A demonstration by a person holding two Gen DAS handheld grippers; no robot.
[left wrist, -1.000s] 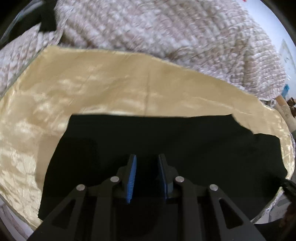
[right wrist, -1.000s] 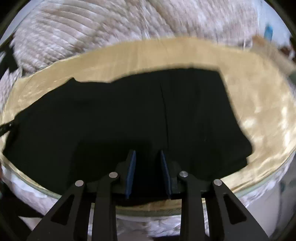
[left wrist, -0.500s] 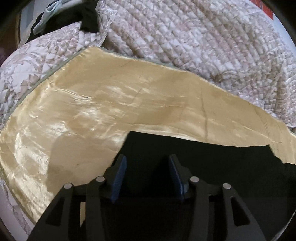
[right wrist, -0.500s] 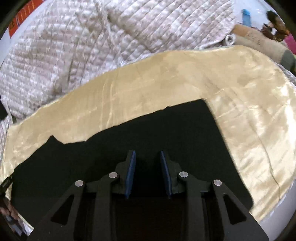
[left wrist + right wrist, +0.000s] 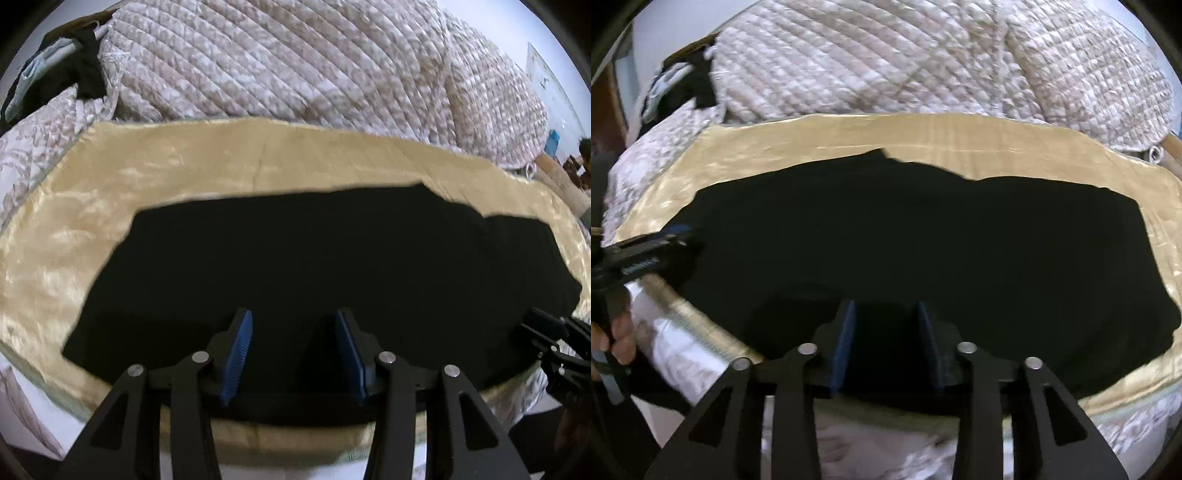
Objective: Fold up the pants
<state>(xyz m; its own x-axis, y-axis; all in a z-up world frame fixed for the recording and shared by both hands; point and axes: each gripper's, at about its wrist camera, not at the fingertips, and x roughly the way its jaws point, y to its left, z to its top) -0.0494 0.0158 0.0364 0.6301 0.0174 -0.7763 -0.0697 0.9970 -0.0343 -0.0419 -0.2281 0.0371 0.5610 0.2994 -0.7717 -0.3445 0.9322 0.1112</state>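
We see black pants (image 5: 314,266) lying flat on the gold sheet (image 5: 74,206), near the bed's front edge; left gripper (image 5: 293,354) gapes empty, right gripper (image 5: 886,343) jaws opening, gripping nothing

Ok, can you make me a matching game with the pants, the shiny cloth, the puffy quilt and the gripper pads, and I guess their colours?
Things:
1. pants
2. shiny cloth
3. quilt
4. left gripper pads

Colours:
A. blue
B. white with a pale brown pattern
C. black
D. gold

Pairs: 1-C, 2-D, 3-B, 4-A
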